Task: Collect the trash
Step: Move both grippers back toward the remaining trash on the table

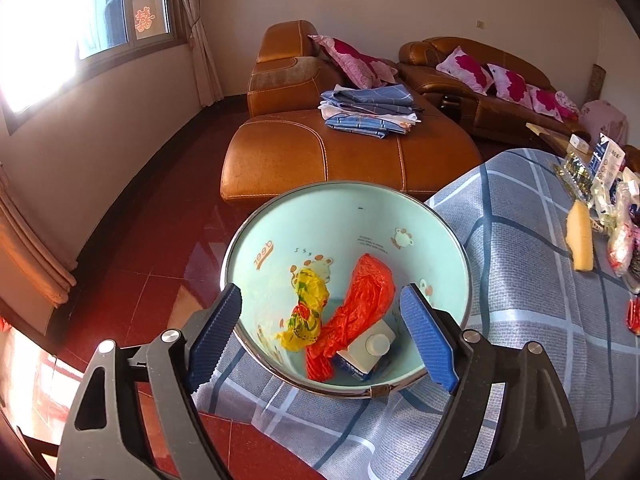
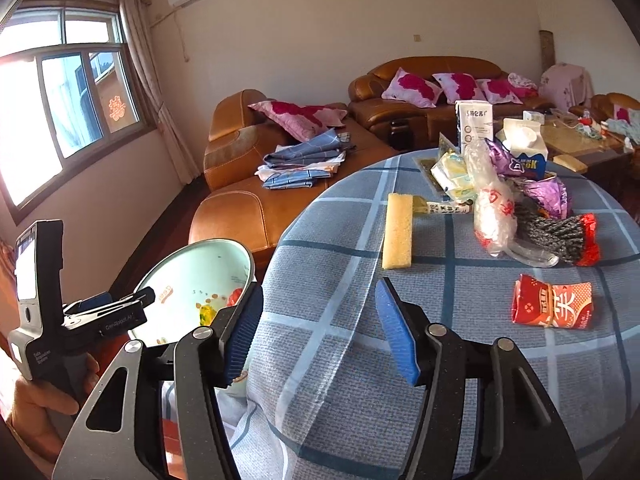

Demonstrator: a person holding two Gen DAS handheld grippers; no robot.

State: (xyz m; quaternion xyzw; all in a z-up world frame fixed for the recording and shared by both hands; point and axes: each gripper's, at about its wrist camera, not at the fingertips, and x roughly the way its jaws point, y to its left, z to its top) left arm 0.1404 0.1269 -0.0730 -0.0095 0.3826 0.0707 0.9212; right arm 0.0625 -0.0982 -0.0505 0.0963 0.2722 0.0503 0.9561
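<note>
I count three pieces in the bin beside the bench: one yellow bag, one orange bag, one carton. My left gripper hangs over the bin, fingers apart and empty. The right gripper, fingers apart, holds nothing; one red packet and one sponge lie on the bench.

1. Left gripper: jaws spread wide, nothing between the blue pads; fingers rise from 6 o'clock toward 12.
2. Right gripper: jaws parted, pads bare.
3. Left hand: at 8 o'clock in right-wrist view, wrapped round its gripper's handle.
</note>
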